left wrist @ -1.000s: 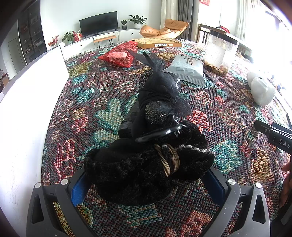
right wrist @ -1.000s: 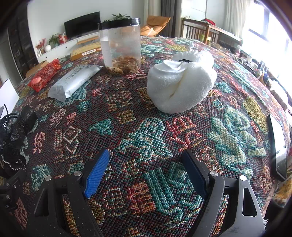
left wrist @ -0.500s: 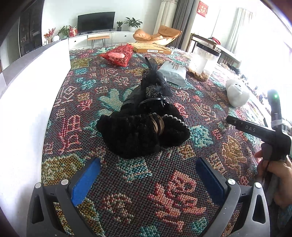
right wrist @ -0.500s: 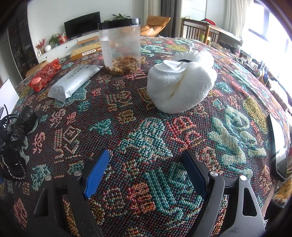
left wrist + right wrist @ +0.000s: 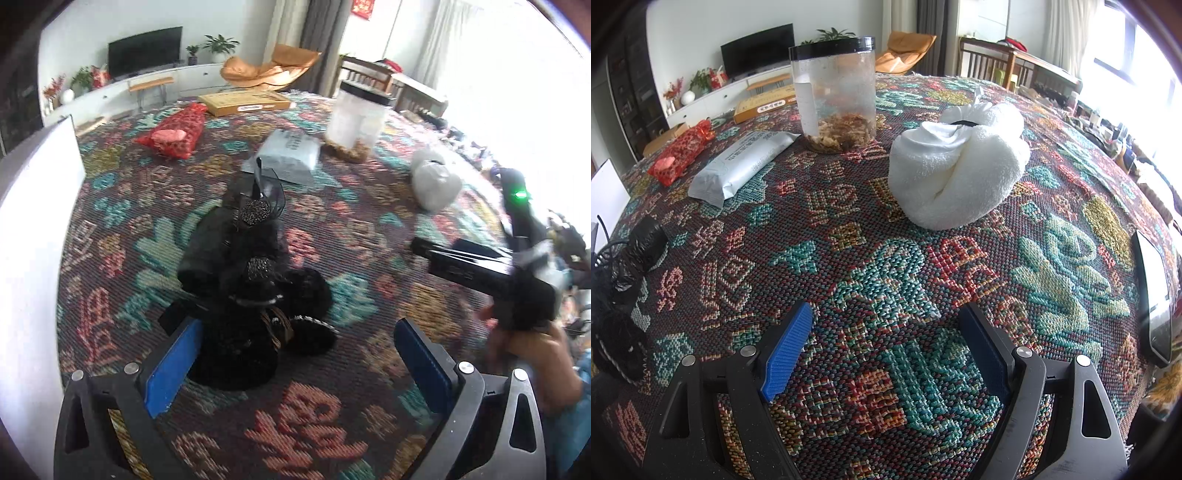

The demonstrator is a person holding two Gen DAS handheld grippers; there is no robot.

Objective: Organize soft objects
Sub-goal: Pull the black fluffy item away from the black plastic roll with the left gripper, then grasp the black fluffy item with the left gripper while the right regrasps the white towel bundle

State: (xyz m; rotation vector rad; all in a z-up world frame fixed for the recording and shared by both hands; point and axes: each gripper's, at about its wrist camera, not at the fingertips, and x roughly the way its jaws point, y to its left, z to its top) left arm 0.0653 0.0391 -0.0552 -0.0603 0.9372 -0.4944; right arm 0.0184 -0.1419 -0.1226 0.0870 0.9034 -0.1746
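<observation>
Left gripper angled downward, jaws spread wide, blue pads apart with nothing pressed between them. Right gripper also pitched down, jaws wide, pads gripping nothing. From the left wrist view, the person's right hand is wrapped around the right gripper's handle at frame right.

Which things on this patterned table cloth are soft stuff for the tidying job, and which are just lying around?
Part of the job:
- black fuzzy bundle
- rolled white towel
- red mesh pouch, probably soft

Just lying about:
- clear jar with a black lid
- silver sealed packet
- flat cardboard box
- dark phone-like slab at the table edge
</observation>
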